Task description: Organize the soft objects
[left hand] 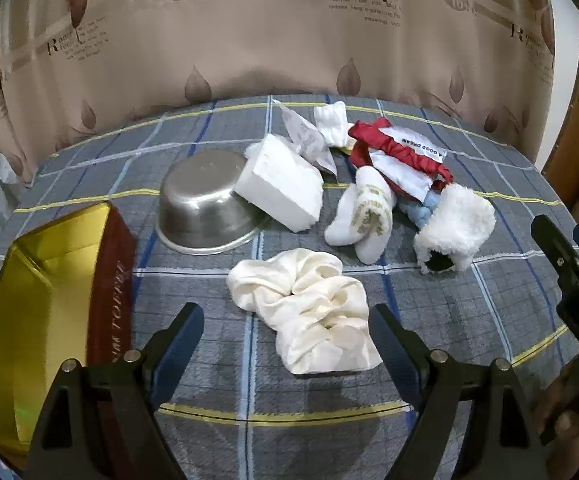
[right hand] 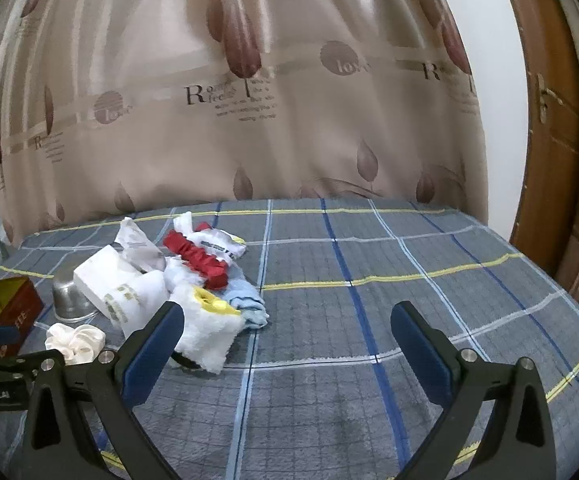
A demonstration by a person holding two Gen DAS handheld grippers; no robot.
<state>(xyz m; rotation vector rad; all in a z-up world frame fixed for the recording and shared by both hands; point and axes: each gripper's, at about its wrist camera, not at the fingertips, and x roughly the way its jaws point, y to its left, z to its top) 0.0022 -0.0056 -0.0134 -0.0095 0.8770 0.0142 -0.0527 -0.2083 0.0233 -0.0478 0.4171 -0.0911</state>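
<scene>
- While the cream scrunchie (left hand: 305, 308) lies loose on the plaid blanket (left hand: 469, 320), it sits just ahead of the left gripper (left hand: 287, 326), whose jaws stand wide apart with nothing pressed between them
- Behind it, well apart, is the pile of soft things: one pair of rolled white socks (left hand: 363, 216), one fluffy white piece (left hand: 455, 226), one red scrunchie (left hand: 397, 152) with a white printed label, one pale blue cloth (left hand: 419, 210), one small white cloth (left hand: 331, 122) at the back
- One white foam block (left hand: 279, 184) leans against one steel bowl (left hand: 201, 204), which is tipped on its side; a crumpled clear wrapper (left hand: 307, 136) lies behind the block
- One red box with a gold inside (left hand: 41, 300) stands open at the left of the blanket, near the bowl
- Only the right wrist view shows the yellow patch (right hand: 213, 302) on the fluffy piece, the blue cloth spread out, and the brown door (right hand: 545, 128)
- Only the left wrist view shows the dark opening at the fluffy piece's end and the box's gold interior fully
- Right gripper (right hand: 287, 328) has its jaws wide apart over bare blanket, holding nothing; it shows at the right edge of the left view
- A beige leaf-print curtain (left hand: 249, 40) hangs behind
</scene>
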